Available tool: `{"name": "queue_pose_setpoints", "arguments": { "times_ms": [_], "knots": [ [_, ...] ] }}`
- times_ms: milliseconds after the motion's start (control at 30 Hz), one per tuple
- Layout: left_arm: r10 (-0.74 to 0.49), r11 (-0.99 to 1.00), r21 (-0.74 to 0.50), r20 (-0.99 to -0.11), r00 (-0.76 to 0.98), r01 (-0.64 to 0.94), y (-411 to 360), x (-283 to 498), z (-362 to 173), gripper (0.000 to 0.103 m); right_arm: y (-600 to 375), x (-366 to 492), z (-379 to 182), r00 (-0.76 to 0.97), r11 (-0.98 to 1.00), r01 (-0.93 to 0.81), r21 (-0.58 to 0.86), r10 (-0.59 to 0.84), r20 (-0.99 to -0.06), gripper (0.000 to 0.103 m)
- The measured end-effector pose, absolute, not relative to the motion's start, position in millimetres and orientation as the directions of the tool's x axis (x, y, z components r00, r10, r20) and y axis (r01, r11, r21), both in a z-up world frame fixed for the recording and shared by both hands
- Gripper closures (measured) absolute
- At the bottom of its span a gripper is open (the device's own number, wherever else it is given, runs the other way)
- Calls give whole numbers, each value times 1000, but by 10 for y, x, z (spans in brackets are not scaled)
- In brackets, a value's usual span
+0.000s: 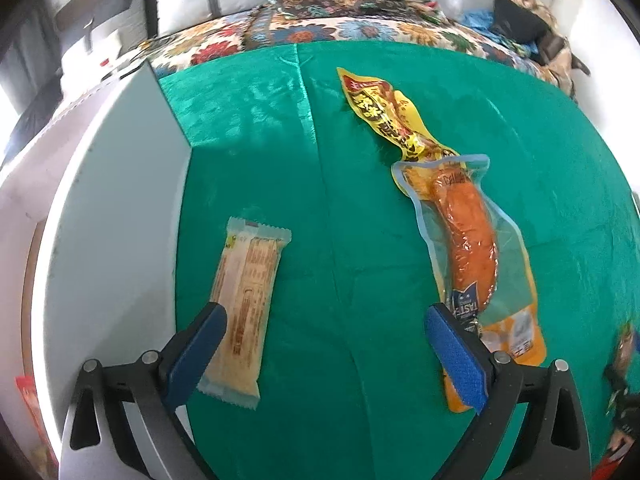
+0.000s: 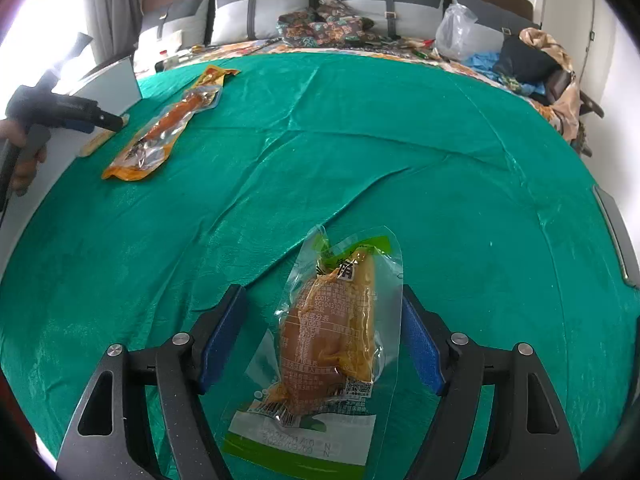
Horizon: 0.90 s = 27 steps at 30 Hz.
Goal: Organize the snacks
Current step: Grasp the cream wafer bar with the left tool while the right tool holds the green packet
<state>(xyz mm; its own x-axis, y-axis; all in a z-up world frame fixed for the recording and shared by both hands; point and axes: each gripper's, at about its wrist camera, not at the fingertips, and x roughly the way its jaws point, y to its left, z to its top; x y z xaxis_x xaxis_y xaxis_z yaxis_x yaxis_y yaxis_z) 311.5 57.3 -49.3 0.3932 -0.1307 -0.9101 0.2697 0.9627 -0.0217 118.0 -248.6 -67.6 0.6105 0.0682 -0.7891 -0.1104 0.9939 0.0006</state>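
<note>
Orange sausage pack (image 1: pixel 472 248): "TAST" legible; yellow wrapper (image 1: pixel 384 116) unreadable.

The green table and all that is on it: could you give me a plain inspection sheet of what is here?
Surface: green cloth, wrinkled, over the table.
Job's things: beige bar packet, orange sausage pack and yellow pouch by the left side; green-trimmed snack pack near the front.
Clutter: white box at the cloth's left edge.
Grippers: left gripper open over bare cloth, holding nothing; right gripper open astride the green-trimmed snack pack, pads off it.
Cables: nothing seen.
Surroundings: bed with floral cover, grey pillows, clear plastic bag.
</note>
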Motion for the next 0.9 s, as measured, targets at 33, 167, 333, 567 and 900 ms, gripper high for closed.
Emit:
{"name": "queue_pose_setpoints", "arguments": {
  "times_ms": [33,167,333,567,900],
  "knots": [
    [-143,959,-28,-908,394,283,572,3133,-499,7,-2487,1180,-676,610,994,-110,1,68,-789,25],
    [-151,959,-40,-911,383,282,745,3261,-532,18,-2471,1176,-679,611,994,-110,0,68,-789,25],
    [-91,970,4,-920,381,242,829,3363,-632,18,-2483,1176,-679,611,994,-110,0,67,-789,25],
    [-94,985,-23,-900,426,170,944,3248,-695,36,-2476,1173,-679,611,994,-110,0,68,-789,25],
    [-182,983,-146,-884,431,115,997,2580,-458,73,-2471,1172,-680,611,994,-110,0,68,-789,25]
  ]
}}
